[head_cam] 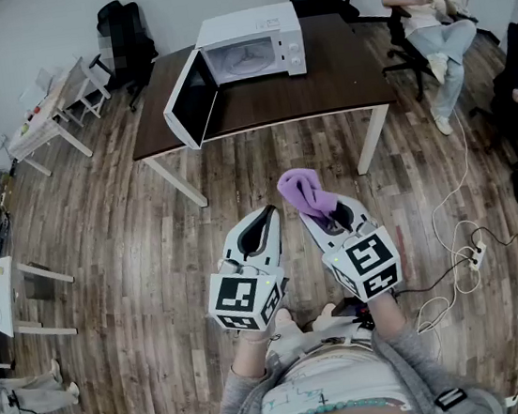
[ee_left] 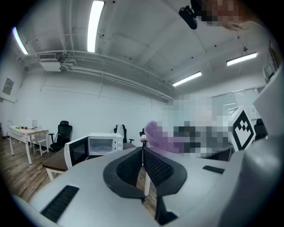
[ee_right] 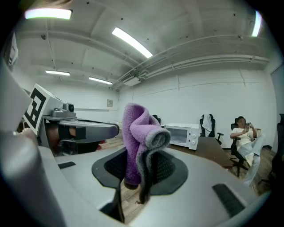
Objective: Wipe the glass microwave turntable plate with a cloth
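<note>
Pinching a purple cloth (ee_right: 140, 133) tight, the fingers (ee_right: 167, 170) of the right gripper (head_cam: 328, 217), cloth sticking up above them, left gripper (head_cam: 267, 219) just beside, its fingers (ee_left: 157, 168) shut on nothing, both over the wood floor (head_cam: 142, 254), open microwave (head_cam: 252, 46) well ahead on the brown surface (head_cam: 337, 77)

Dark-brown rectangular wooden table w/ white legs (head_cam: 336, 73)
White box microwave oven (head_cam: 255, 31) stands on it, far side, door open at left.
</note>
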The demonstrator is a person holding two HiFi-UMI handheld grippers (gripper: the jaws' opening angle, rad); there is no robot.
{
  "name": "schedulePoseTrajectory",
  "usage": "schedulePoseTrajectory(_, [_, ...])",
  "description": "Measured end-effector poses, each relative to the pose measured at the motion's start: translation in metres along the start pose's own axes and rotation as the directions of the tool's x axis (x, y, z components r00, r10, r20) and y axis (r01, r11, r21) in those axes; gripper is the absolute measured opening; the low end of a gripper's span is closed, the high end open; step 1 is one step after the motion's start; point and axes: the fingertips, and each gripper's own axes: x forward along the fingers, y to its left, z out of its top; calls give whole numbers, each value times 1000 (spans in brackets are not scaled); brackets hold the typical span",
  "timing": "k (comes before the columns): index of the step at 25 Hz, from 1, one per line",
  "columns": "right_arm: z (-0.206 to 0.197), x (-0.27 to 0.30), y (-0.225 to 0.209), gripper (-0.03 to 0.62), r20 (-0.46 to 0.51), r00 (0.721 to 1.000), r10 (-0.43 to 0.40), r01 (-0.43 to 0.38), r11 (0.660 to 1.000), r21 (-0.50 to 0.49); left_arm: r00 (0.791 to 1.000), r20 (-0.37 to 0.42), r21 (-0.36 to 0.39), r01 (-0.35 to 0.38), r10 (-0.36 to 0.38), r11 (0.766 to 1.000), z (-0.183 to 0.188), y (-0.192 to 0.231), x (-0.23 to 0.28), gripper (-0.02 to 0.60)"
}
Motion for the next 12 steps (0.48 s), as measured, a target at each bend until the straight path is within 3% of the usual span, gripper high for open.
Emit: schedulePoseTrajectory(12, [-4, 14, 2, 123, 8, 998, 58, -58, 998, 16, 1000, -26, 6, -11, 11, 1000, -9, 6, 4, 18])
